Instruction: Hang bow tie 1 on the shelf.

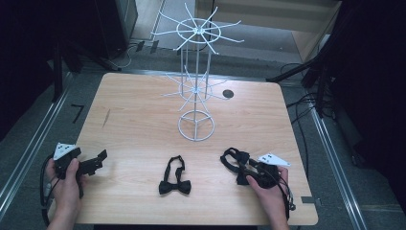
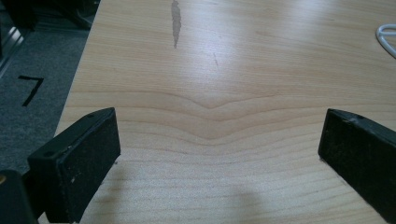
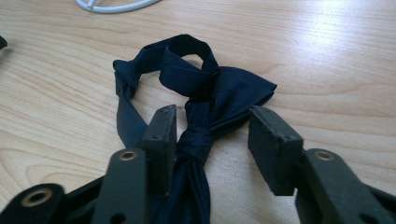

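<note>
Two bow ties on the table (image 1: 134, 124): right gripper (image 3: 212, 128) straddles the near one (image 3: 210, 93), not clamped yet; left gripper (image 2: 219, 140) gapes wide.

On the pale wooden table (image 1: 134, 124), my white wire rack (image 1: 196, 96) stands behind the black bow tie (image 1: 174, 179); the dark navy bow tie (image 3: 205, 93) lies to its right, between my right gripper's (image 3: 212, 135) jaws.

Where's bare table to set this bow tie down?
Bare wood lies between the left gripper and the middle bow tie, and along the table left of the wire rack. It is crowded around the right gripper.
</note>
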### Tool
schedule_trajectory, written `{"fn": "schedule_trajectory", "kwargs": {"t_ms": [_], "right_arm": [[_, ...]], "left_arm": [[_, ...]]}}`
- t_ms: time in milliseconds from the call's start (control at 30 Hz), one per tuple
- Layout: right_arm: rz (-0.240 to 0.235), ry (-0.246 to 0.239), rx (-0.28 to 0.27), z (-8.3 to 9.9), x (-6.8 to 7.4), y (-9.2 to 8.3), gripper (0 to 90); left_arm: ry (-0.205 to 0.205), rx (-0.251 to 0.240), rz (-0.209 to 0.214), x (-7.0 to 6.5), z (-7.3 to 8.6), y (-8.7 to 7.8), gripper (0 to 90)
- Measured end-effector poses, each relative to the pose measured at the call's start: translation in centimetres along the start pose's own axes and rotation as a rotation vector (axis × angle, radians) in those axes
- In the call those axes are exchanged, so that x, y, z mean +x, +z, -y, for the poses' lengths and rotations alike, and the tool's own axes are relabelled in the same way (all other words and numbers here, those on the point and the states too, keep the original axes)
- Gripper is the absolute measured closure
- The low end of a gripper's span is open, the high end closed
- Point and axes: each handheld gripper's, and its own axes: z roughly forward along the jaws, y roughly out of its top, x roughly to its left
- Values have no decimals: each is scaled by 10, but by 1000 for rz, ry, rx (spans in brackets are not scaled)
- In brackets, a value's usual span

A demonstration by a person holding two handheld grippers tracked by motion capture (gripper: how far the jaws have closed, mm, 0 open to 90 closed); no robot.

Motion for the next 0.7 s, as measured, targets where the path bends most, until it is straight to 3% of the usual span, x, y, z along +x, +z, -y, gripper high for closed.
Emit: {"fn": "schedule_trajectory", "kwargs": {"t_ms": [233, 467, 700], "right_arm": [[-8, -6, 22, 0, 1, 3, 632], [23, -40, 33, -1, 2, 4, 726], [38, -85, 37, -3, 4, 6, 755]], "left_arm": [[0, 0, -1, 0, 0, 0, 0], [-1, 0, 1, 0, 0, 0, 0], [-1, 3, 6, -1, 0, 0, 0]]}}
